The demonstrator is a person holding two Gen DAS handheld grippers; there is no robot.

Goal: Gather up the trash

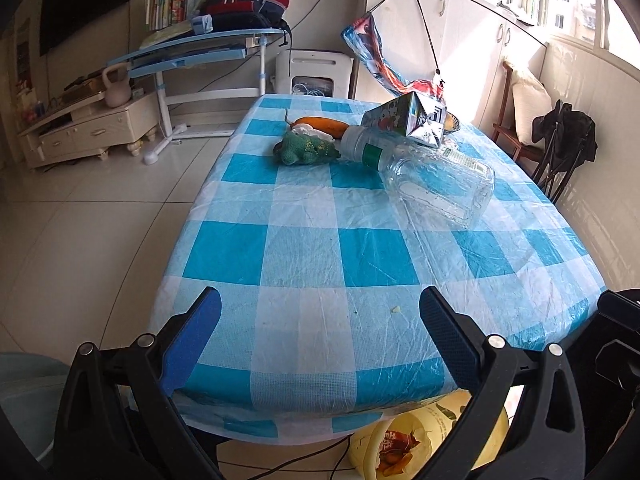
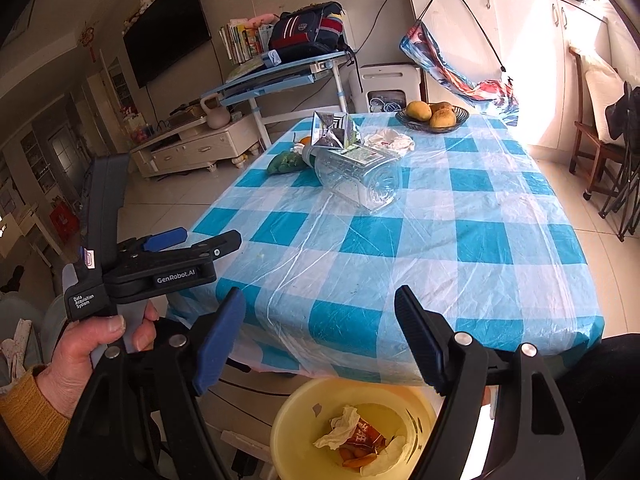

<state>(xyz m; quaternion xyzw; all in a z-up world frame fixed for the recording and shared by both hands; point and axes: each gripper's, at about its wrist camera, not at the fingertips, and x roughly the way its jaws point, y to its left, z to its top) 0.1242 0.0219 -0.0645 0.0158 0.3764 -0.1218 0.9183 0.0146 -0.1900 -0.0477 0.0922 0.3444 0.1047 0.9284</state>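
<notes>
Trash was left far across the table, and both grippers were held empty at the near edge.

The clear bottle point(image 2: 354, 178) was seen lying on its side at about 12 o'clock from the right gripper point(image 2: 320, 334), well apart, with its long axis pointed from 11 to 5 o'clock. From the left gripper point(image 1: 320, 330) it lay toward 1 o'clock. Both grippers were spread wide with nothing held. The right gripper was judged a little nearer. The yellow bin point(image 2: 296, 432) was seen below it, with trash inside.

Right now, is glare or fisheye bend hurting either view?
Left wrist: window blown out, bottle still readable. Right wrist: glare whites out the cabinet, bin sharp. Both bend at the rims.
</notes>
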